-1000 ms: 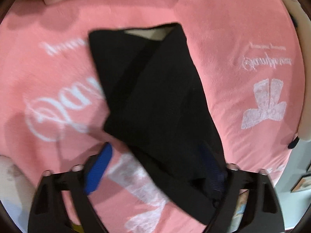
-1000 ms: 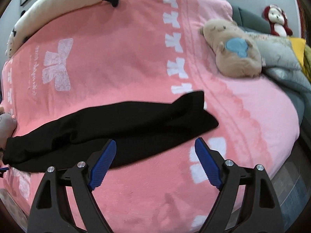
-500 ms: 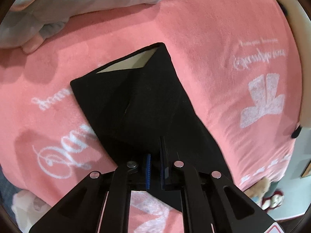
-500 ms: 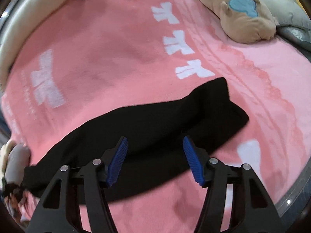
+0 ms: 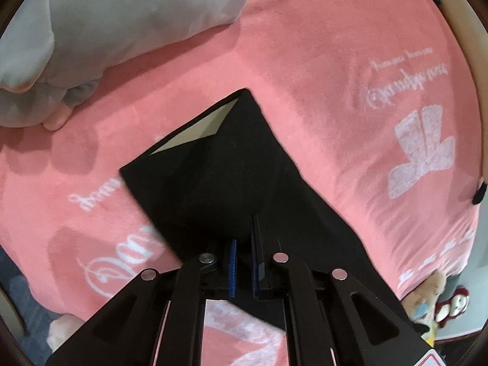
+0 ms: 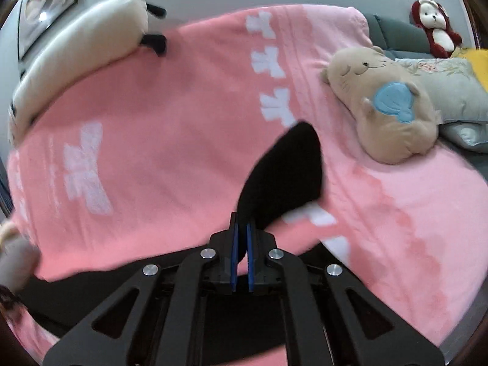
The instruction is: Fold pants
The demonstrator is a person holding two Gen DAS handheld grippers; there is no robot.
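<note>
Black pants (image 5: 231,183) lie on the pink blanket (image 5: 320,61) covering the bed, toward its near edge. Left gripper (image 5: 243,244): jaws clamped tight on a raised fold of the pants; waistband end w/ pale lining points toward the grey pillow (image 5: 122,18) at the blanket's far-left corner. Right gripper (image 6: 241,238): jaws have just been closing, now pinched on the pants' other end, cloth (image 6: 286,170) standing up betw. the blue pads. Tan plush toy (image 6: 387,106) sits at the blanket's right edge, apart from the pants.
</note>
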